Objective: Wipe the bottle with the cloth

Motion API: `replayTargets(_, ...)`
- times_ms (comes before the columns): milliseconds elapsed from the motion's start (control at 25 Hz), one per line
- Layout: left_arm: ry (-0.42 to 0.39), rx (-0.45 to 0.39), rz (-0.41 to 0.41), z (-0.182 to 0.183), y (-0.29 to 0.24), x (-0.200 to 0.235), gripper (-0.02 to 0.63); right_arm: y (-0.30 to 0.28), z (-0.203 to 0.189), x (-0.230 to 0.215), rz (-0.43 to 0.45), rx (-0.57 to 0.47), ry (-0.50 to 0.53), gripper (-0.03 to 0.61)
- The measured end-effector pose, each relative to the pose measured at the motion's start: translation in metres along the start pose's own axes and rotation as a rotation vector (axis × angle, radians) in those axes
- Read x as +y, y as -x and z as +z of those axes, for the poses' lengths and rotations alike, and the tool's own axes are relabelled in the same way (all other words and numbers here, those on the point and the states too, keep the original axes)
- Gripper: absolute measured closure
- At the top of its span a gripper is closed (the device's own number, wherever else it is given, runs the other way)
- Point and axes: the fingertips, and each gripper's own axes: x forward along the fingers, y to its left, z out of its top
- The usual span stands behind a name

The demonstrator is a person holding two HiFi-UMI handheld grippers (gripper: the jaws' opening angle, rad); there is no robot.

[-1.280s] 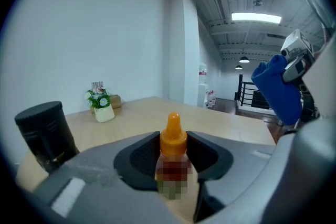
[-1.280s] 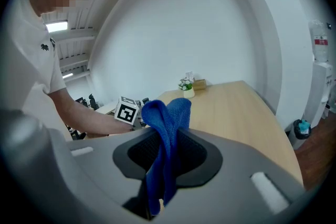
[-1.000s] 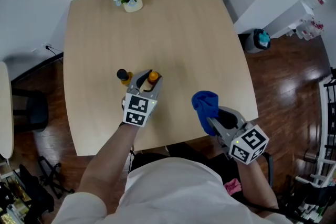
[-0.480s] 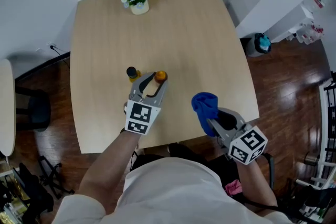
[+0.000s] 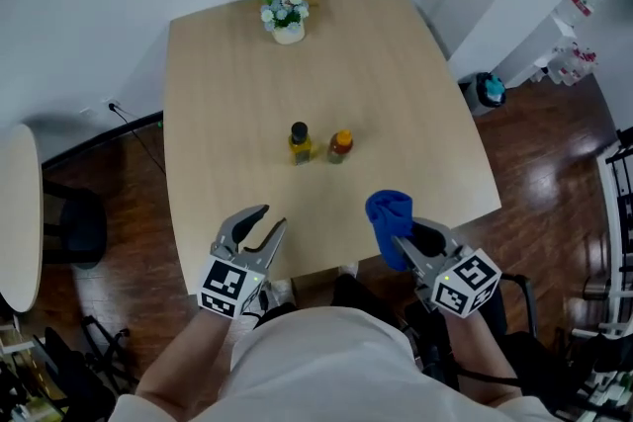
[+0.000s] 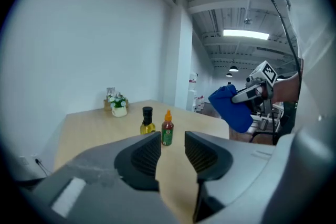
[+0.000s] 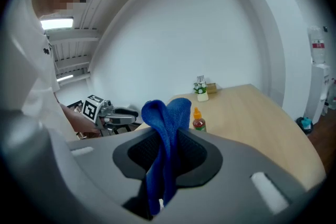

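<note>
The orange-capped bottle [image 5: 340, 145] stands upright near the middle of the desk [image 5: 227, 94]. A black-capped bottle [image 5: 299, 143] stands upright just beside it on its left, with a narrow gap between the two. The blue cloth [image 5: 388, 214] is on the person's side of the orange-capped bottle and slightly to its right, over the near edge of the desk, well apart from the bottle. The right tool [image 5: 401, 234] is clenched on the cloth: in the right gripper view both pads pinch the fabric, and its folded top rises above the jaws. The left tool [image 5: 273, 217] is on the person's side of the orange-capped bottle and to its left, at the near edge of the desk, well apart from both bottles. Its jaws stand apart and are closing, with nothing between them; the left gripper view shows the two bottles far beyond the gap. A small pot of flowers [image 5: 287, 15] stands beyond the orange-capped bottle, at the far edge of the desk.
</note>
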Motion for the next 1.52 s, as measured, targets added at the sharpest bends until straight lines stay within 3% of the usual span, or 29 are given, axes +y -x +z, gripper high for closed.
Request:
replayTargets(280, 0.033, 0.069, -0.148, -0.066, 0.069, -0.011, 0.466, 0.026, -0.049, 0.076, -0.123, -0.025, -0.074, 0.486)
replayTargets(560, -0.05, 0.031, -0.206, -0.07, 0.111, -0.057, 0.488, 0.084, -0.086, 0.136, -0.183, -0.109, -0.09, 0.486)
replayTargets(840, -0.125, 0.059, -0.223, -0.085, 0.174, -0.151, 0.489, 0.195, -0.139, 0.192, -0.205, -0.175, -0.07, 0.486)
replayTargets(1120, -0.162, 0.032, -0.256, -0.095, 0.26, -0.266, 0.5, 0.282, -0.229, 0.253, -0.192, -0.189, -0.155, 0.486)
replayTargets(1320, -0.179, 0.081, -0.283, -0.114, 0.304, -0.293, 0.505, 0.29, -0.24, 0.287, -0.158, -0.219, -0.135, 0.486)
replayTargets(1520, -0.16, 0.03, -0.328, -0.1, 0.323, -0.3, 0.505, 0.294, -0.231, 0.316, -0.172, -0.258, -0.102, 0.486)
